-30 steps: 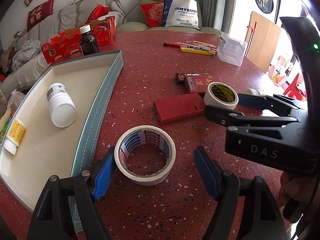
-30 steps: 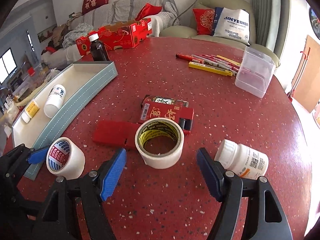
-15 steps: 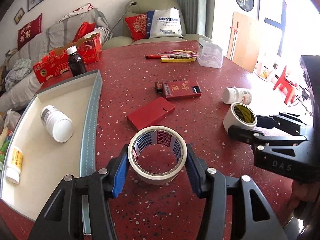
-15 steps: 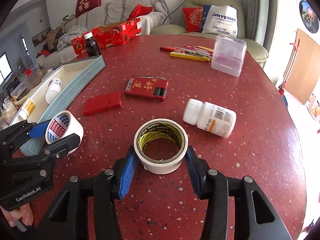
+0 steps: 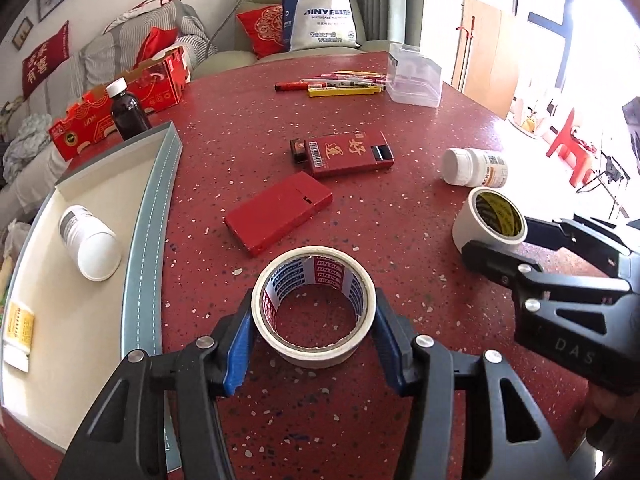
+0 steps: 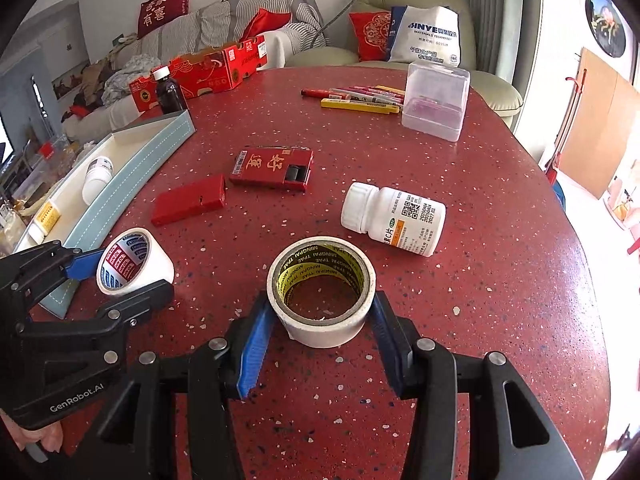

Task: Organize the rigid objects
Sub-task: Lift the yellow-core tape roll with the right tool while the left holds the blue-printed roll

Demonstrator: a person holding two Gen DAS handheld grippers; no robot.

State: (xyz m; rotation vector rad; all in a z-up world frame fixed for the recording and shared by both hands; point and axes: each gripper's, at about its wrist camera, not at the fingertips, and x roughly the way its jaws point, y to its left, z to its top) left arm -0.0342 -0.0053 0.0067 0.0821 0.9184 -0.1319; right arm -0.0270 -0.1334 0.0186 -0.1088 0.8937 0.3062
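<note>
**Two tape rolls gripped, most of the table still to sort**

The left gripper (image 5: 314, 320) has just closed its jaws, and its blue pads now press both sides of the red-printed tape roll (image 5: 314, 306), which stands on the red table (image 5: 400, 128) directly between the fingers. The right gripper (image 6: 322, 326) has likewise just closed onto the yellow-printed tape roll (image 6: 322, 284), clamped flat between its pads. Neither roll looks lifted yet (both bottoms seem to touch the tabletop).

To the left of the left gripper lies the tray (image 5: 154, 216), holding a white bottle (image 5: 90, 242) on its side and a small yellow-labelled box (image 5: 18, 330). That is all that appears sorted so far.

Ahead of the left gripper lie a plain red box (image 5: 278, 212) and, beyond it, a red box with gold lettering (image 5: 348, 154). Just ahead and to the right of the right gripper lies a white pill bottle (image 6: 394, 218). Far ahead are pens (image 6: 352, 98) beside a clear container (image 6: 436, 100), and a dark bottle (image 6: 170, 92) stands behind the tray's far corner.

My judgement: the task is early, with both rolls needing carrying to the tray, then the boxes and bottles.
</note>
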